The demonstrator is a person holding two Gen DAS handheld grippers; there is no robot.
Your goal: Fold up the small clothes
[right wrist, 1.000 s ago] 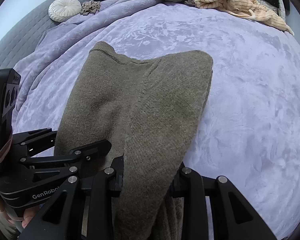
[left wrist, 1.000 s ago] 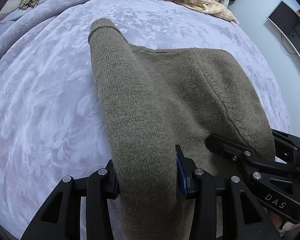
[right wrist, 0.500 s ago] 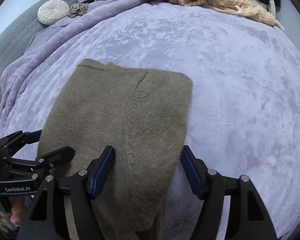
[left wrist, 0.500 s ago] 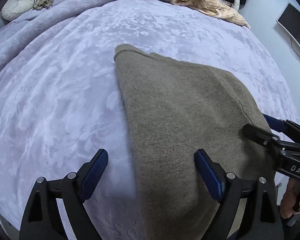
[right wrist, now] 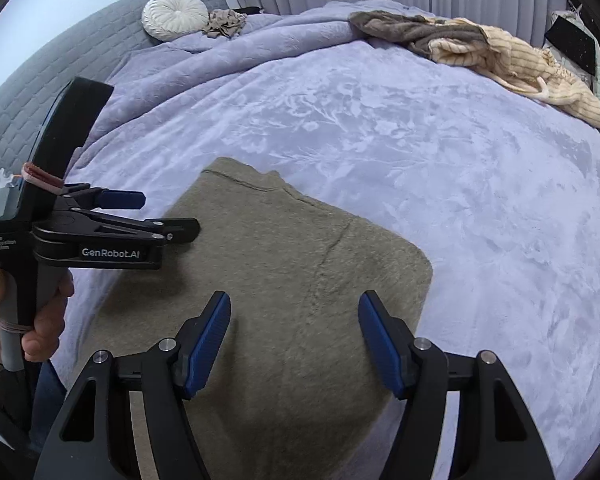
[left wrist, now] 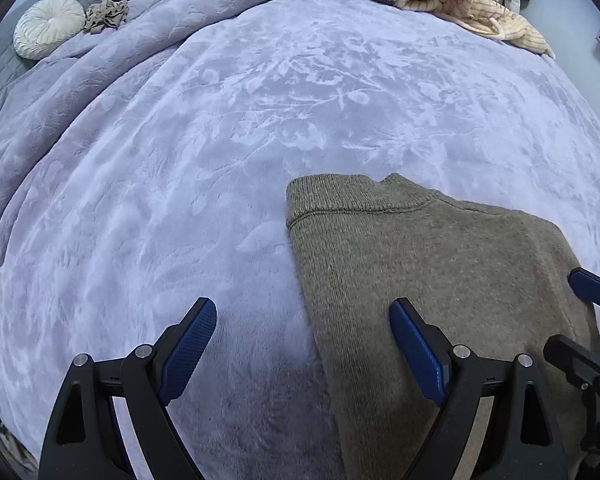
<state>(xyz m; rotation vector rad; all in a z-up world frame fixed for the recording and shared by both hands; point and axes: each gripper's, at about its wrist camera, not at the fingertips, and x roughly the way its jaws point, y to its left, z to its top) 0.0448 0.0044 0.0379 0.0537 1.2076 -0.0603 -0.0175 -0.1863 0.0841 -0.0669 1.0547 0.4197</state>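
Note:
A folded olive-green knit sweater point(left wrist: 440, 272) lies flat on the lavender bedspread point(left wrist: 260, 120), near the bed's front edge. My left gripper point(left wrist: 302, 344) is open and empty, hovering above the sweater's left edge. My right gripper point(right wrist: 294, 340) is open and empty above the sweater point(right wrist: 300, 280), toward its right side. The left gripper also shows in the right wrist view point(right wrist: 156, 216), at the sweater's left side. The right gripper's fingers point(left wrist: 592, 288) show at the right edge of the left wrist view.
A heap of unfolded clothes, brown and cream striped point(right wrist: 480, 52), lies at the far right of the bed. A round white cushion point(right wrist: 176, 14) and a small crumpled beige garment point(right wrist: 224, 24) sit at the far left by the grey headboard point(right wrist: 40, 92).
Both grippers were shut on the sweater's folded edge a second ago. They laid it down, opened, and have since pulled back and up from it.

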